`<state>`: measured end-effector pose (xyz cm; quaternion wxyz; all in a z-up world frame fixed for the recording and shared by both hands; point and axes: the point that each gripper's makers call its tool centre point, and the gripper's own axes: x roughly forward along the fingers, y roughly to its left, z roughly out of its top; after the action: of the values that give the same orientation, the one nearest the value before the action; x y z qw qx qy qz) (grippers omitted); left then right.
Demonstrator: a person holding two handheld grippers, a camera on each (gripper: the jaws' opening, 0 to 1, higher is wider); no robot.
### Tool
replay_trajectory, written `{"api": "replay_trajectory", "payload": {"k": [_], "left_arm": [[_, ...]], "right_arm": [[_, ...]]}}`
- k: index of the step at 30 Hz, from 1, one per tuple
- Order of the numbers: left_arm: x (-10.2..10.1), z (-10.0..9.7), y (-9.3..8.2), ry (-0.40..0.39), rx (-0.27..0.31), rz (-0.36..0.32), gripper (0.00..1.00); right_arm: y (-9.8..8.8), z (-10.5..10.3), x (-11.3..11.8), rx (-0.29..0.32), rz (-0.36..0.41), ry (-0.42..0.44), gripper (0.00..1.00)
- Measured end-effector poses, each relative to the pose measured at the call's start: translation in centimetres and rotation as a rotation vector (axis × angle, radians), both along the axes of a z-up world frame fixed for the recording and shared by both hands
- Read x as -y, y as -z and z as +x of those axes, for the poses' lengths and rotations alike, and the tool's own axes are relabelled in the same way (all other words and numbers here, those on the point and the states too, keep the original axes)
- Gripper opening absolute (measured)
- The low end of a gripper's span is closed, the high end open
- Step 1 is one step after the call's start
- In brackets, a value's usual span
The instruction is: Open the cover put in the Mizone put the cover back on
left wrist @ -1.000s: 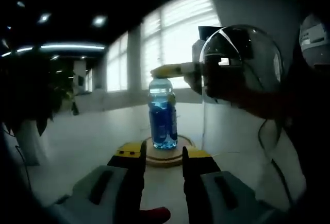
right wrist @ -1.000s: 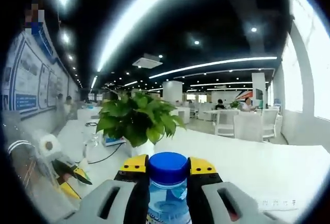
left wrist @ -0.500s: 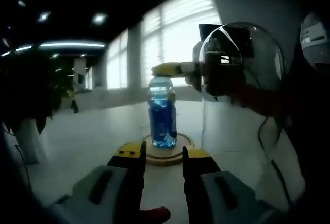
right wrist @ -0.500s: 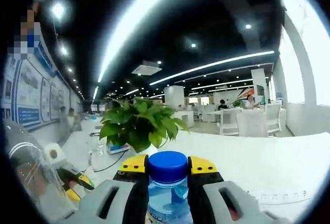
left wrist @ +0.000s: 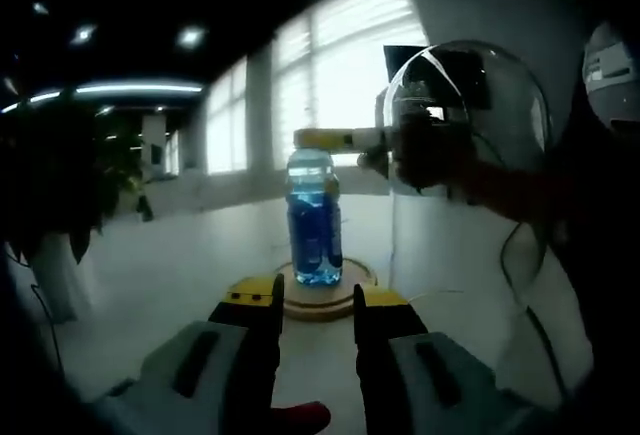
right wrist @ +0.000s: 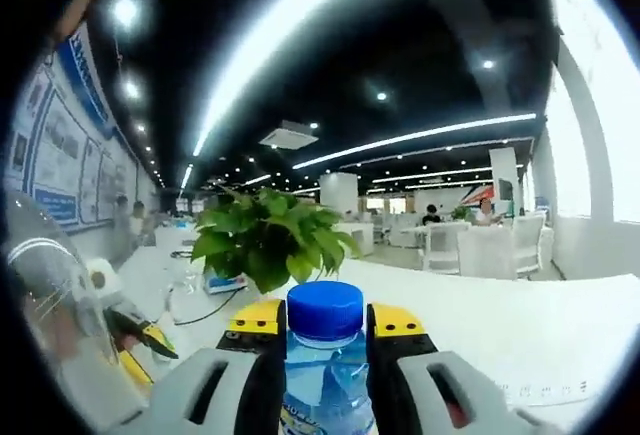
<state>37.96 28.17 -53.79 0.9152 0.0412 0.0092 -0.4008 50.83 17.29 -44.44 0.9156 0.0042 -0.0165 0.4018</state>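
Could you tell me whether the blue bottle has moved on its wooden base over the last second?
No. In the left gripper view the bottle stands upright at the same spot on the round wooden base.

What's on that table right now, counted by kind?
Bottles: 1, the blue drink bottle
Wooden bases: 1, under the bottle
Clear glass domes: 1, held up beside the base
Potted plants: 1
Paper rolls: 1
Total: 5

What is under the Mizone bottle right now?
The Mizone bottle stands upright on a round wooden base on the white table. The bottle's foot covers the base's centre, so what lies there cannot be seen.
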Motion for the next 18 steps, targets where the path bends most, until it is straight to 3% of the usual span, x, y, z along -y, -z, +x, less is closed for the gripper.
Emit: {"api": "replay_trajectory", "payload": {"k": [5,18], "left_arm": [[0.08,0.02,0.09,0.003,-0.003,0.001,0.2],[-0.18,0.35,0.52,-0.01,-0.014,0.01,0.2]], "right_arm": [[0.24,0.08,0.09,-0.019,0.006,0.003,0.29],[-0.27,-0.46,0.92,0.016,-0.007,0.038,0.24]]}}
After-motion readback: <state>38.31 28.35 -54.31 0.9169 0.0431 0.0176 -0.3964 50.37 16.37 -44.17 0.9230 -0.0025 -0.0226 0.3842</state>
